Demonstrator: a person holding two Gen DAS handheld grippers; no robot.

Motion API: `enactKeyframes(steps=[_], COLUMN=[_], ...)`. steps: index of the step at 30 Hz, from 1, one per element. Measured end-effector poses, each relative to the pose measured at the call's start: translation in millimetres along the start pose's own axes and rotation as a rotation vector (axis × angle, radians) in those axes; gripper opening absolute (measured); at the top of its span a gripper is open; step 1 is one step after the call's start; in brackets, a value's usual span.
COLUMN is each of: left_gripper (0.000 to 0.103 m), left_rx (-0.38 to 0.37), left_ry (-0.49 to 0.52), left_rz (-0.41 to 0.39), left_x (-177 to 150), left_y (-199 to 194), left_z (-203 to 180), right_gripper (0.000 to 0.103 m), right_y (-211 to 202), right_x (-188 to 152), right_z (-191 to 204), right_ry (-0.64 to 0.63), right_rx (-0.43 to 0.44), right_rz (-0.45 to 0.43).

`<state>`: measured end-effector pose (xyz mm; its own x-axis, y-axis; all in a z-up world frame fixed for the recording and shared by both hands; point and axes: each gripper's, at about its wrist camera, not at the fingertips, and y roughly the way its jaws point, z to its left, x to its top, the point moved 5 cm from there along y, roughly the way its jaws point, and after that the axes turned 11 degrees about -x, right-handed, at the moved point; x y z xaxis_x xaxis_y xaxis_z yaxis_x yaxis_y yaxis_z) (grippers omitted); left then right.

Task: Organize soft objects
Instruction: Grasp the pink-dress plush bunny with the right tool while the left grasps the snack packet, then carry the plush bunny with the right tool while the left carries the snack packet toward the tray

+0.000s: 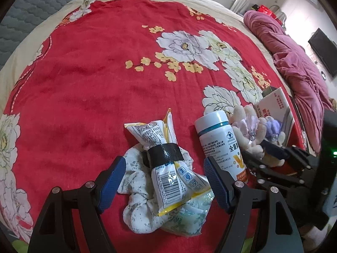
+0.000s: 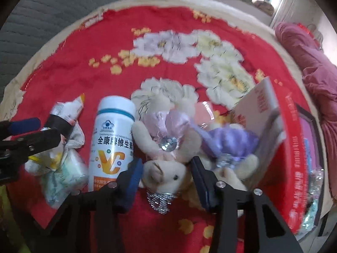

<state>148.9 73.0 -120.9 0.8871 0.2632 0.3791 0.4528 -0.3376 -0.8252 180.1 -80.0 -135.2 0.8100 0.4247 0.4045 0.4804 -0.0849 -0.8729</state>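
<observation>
On the red flowered bedspread (image 1: 84, 84) lies a snack packet bound with black tape (image 1: 166, 154) on a crumpled white floral cloth (image 1: 139, 194). My left gripper (image 1: 166, 181) is open, its blue fingers either side of the packet and cloth. A white vitamin bottle (image 2: 113, 139) lies between the heaps. My right gripper (image 2: 166, 179) is open around the head of a cream plush rabbit (image 2: 168, 172) with a lilac bow; a second plush in a purple dress (image 2: 231, 145) lies beside it. The plush toys also show in the left wrist view (image 1: 248, 130).
A red and white box (image 2: 265, 126) stands open right of the plush toys. A red tray or lid (image 2: 299, 168) lies at the bed's right edge. A pink quilt (image 1: 294, 59) is heaped at the far right. A grey padded headboard (image 1: 31, 21) is at the left.
</observation>
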Motion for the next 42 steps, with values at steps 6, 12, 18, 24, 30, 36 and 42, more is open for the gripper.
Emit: enactKeyframes(steps=[6,12,18,24,30,36,42], left_gripper=[0.067,0.044,0.043,0.042,0.042,0.041,0.041], left_rx=[-0.003,0.029,0.018,-0.005,-0.021,-0.043,-0.064], left_ry=[0.006,0.012,0.009,0.006,0.043,0.098,0.158], left_rz=[0.021,0.046,0.033,-0.016,-0.070,-0.119,-0.152], left_x=[3.6,8.3,10.8,14.1,19.8,21.7,19.6], left_y=[11.6,25.0,21.3,-2.1,-32.1,-57.6,-77.0], left_z=[-3.4,-2.2,-3.1,-9.5,-30.3,-63.1,-96.6], right_gripper=[0.042,0.041,0.041,0.041,0.041,0.041,0.041], right_y=[3.4,-21.2,-48.6,-65.7,-81.2,-104.8,-129.1], right_x=[1.3,4.6,10.1,13.7,13.9,12.7,5.8], right_z=[-4.0,-20.6,-29.0,-38.2,-49.6,-63.4,-88.2], right_ry=[0.041,0.120,0.162,0.205,0.229,0.251,0.294], right_rx=[0.026,0.109,0.172,0.226,0.232,0.226,0.211], right_rz=[-0.014,-0.053,-0.103,-0.133,-0.164,-0.213,-0.262])
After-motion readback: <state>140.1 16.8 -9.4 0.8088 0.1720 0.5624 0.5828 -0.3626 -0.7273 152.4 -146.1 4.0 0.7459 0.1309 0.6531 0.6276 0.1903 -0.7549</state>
